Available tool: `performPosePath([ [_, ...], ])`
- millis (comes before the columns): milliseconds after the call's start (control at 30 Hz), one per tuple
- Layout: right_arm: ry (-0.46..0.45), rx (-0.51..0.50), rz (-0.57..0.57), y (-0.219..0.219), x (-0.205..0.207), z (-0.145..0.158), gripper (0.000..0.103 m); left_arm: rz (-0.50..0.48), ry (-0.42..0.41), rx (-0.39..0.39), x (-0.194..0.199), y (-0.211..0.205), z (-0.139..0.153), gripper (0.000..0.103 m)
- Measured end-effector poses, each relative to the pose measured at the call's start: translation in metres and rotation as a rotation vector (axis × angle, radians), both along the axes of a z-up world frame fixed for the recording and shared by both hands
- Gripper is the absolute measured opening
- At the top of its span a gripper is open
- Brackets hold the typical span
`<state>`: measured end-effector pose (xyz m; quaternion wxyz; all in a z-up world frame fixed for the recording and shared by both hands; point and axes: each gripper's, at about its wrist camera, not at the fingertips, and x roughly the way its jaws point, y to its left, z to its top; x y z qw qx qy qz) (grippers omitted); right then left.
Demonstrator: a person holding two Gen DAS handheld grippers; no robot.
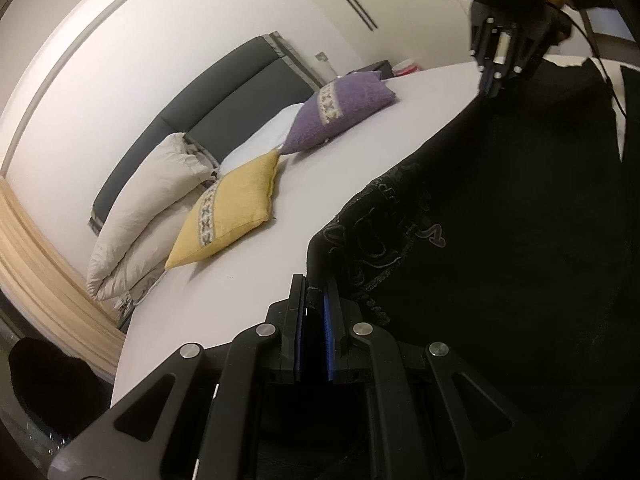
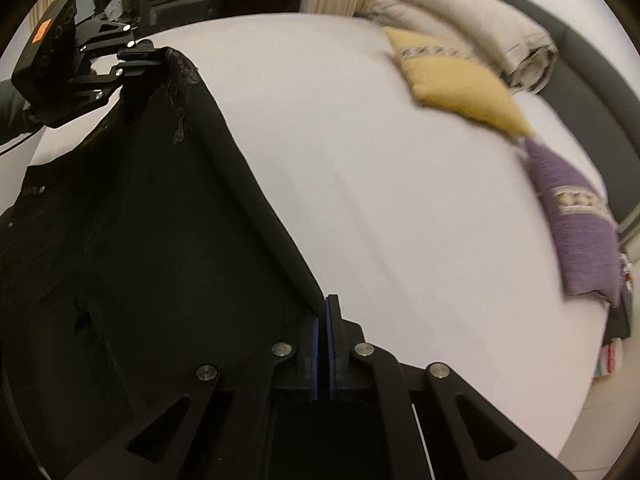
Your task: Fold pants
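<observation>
Black pants [image 1: 500, 248] with grey embroidery hang stretched between my two grippers above a white bed [image 1: 360, 152]. My left gripper [image 1: 316, 284] is shut on one end of the pants' top edge. My right gripper [image 2: 326, 304] is shut on the other end of that edge; it also shows in the left wrist view [image 1: 490, 84]. In the right wrist view the pants [image 2: 140, 240] fill the left side, and the left gripper [image 2: 140, 56] shows at the upper left, pinching the embroidered corner.
A yellow cushion [image 1: 232, 212], a purple cushion [image 1: 340, 108] and a folded beige duvet [image 1: 148, 208] lie near the dark headboard [image 1: 208, 112]. The bed's white sheet [image 2: 380, 200] spreads beyond the pants. Cluttered floor items [image 2: 612, 352] show at the right.
</observation>
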<state>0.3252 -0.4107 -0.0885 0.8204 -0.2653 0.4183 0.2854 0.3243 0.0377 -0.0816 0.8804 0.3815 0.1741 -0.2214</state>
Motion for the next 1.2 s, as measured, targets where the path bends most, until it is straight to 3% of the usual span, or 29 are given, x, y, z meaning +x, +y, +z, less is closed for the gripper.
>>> performPosePath([
  [100, -0.057, -0.095, -0.025, 0.016, 0.000, -0.014, 0.003, 0.020, 0.019, 0.043, 0.003, -0.008, -0.005, 0.007],
  [133, -0.073, -0.076, -0.031, 0.064, -0.002, -0.015, 0.003, 0.029, 0.000, 0.020, -0.001, -0.008, 0.003, 0.007],
  [200, -0.069, -0.003, -0.067, 0.061, -0.002, -0.011, 0.003, 0.057, 0.016, -0.057, 0.003, -0.001, 0.010, 0.007],
  [233, -0.051, -0.072, -0.099, 0.071, 0.006, -0.023, 0.003, 0.086, 0.077, -0.041, 0.016, 0.000, 0.002, 0.007],
  [267, -0.049, -0.107, -0.106, 0.085, 0.006, -0.027, 0.003, 0.099, 0.084, -0.011, 0.020, -0.003, -0.004, 0.007],
  [367, -0.085, -0.043, -0.128, 0.083, -0.003, -0.009, 0.003, 0.096, 0.059, -0.027, 0.010, -0.009, 0.007, 0.007],
  [500, -0.153, -0.127, -0.146, 0.098, 0.001, -0.013, 0.003, 0.086, 0.036, -0.043, -0.007, -0.005, 0.022, 0.007],
  [600, -0.195, -0.179, -0.124, 0.115, -0.027, -0.010, 0.003, 0.052, 0.020, -0.020, -0.027, -0.002, 0.033, 0.007],
  [900, -0.292, -0.183, -0.160, 0.139, -0.145, 0.001, 0.003, -0.032, 0.016, -0.061, -0.130, 0.015, 0.061, 0.007],
  [1200, -0.315, -0.190, -0.223, 0.168, -0.246, -0.025, 0.003, -0.105, 0.108, -0.032, -0.257, 0.038, 0.032, 0.007],
])
